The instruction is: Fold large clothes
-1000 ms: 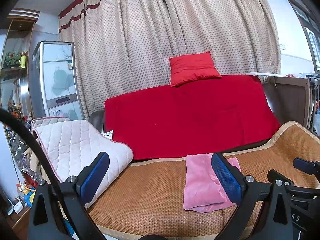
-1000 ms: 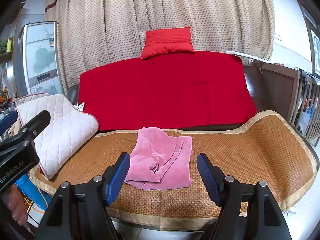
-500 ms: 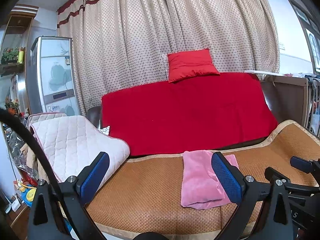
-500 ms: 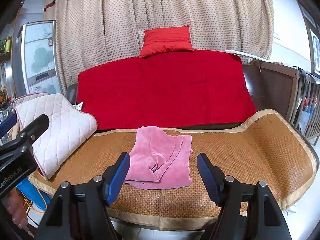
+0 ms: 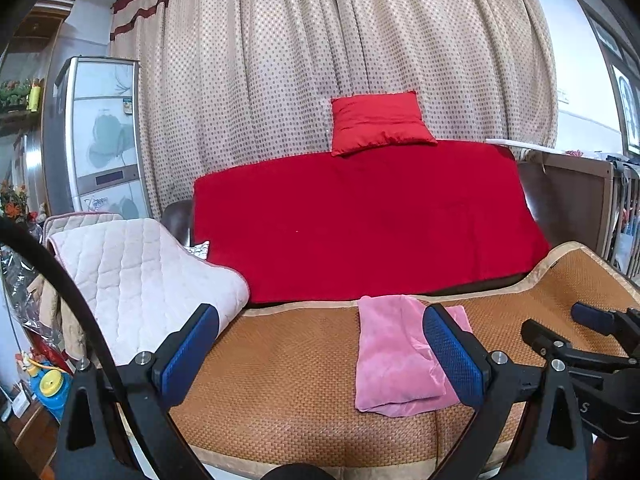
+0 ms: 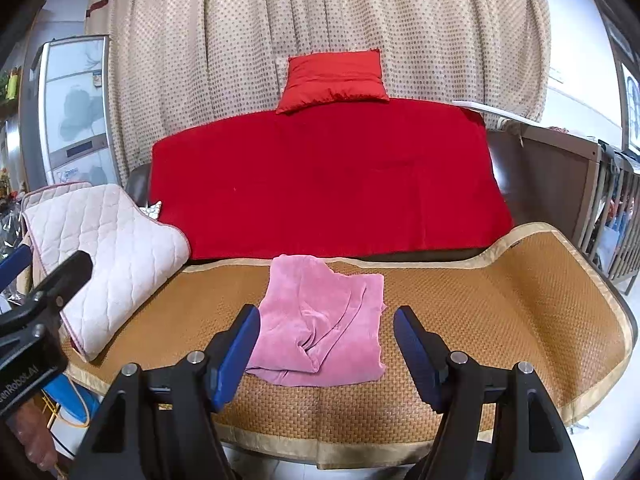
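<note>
A pink garment lies folded and a little rumpled on the woven mat that covers the sofa seat. In the left wrist view the same pink garment shows right of centre, partly behind one blue pad. My right gripper stands open in front of the garment, off the cloth, with nothing between its fingers. My left gripper is open too, held before the mat to the left of the garment. The right gripper's black frame shows at the right edge of the left wrist view.
A red blanket drapes the sofa back, with a red cushion on top. A quilted cream pad covers the left armrest. A dotted curtain hangs behind, a tall cabinet stands left and a wooden crib rail right.
The left wrist view has tilted up slightly, so the sofa and garment sit lower in it. The right gripper and the pink garment have not moved.
</note>
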A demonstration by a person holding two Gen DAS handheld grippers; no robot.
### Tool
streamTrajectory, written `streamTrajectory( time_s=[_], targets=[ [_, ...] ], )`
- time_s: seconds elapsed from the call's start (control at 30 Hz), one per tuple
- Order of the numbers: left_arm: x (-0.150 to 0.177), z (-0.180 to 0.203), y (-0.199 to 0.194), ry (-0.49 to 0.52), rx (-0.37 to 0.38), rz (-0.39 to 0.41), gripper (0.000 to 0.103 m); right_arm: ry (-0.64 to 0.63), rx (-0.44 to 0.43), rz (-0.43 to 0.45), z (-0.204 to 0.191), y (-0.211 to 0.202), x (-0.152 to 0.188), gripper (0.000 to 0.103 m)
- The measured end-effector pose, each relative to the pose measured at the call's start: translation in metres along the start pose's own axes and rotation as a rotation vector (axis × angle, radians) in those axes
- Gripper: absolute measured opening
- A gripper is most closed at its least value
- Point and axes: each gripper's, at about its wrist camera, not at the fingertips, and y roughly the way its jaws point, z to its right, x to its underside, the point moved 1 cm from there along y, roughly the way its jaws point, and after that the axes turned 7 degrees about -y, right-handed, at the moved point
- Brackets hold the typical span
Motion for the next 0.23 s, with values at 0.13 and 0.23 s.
streamTrajectory(
  time_s=[0.13,0.23],
  targets=[
    [-0.001,0.000,0.011,-0.008,0.039,-0.005,0.102,-0.009,0.001,-0.016,-0.003,0.014,-0.003,0.073],
    [-0.004,-0.001,0.034,-0.017,0.061,-0.035,0.102,-0.009,-0.013,-0.038,-0.001,0.030,-0.008,0.073]
  ],
)
